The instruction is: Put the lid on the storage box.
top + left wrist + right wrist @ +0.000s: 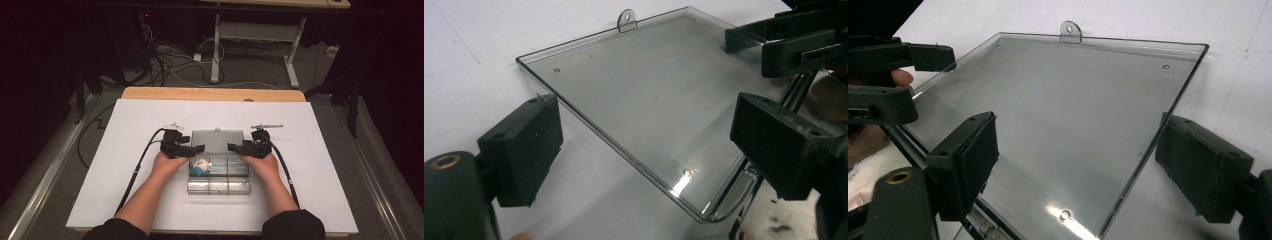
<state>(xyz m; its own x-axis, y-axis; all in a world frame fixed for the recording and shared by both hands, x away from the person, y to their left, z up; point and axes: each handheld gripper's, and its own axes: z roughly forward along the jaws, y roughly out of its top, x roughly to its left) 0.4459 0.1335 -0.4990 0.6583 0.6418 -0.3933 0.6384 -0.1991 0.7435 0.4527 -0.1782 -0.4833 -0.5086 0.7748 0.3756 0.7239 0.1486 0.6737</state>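
A clear plastic compartment box [218,181] lies on the white sheet with its lid [217,140] folded back flat. One compartment holds a white and blue item [200,166]. My left gripper [199,148] is at the lid's left edge and my right gripper [232,147] at its right edge, tips facing each other. In the left gripper view the lid [639,85] has its side edge between the spread jaws of the left gripper [649,145], with no pad pressing on it. The right gripper [1085,165] straddles the lid [1063,100] the same way, open.
The white sheet [325,190] covers a wooden table whose far edge [210,93] shows. A small metal tool [266,126] lies behind the right gripper. Each gripper's cable trails toward the table's near edge. Floor cables and a desk frame [216,50] lie beyond.
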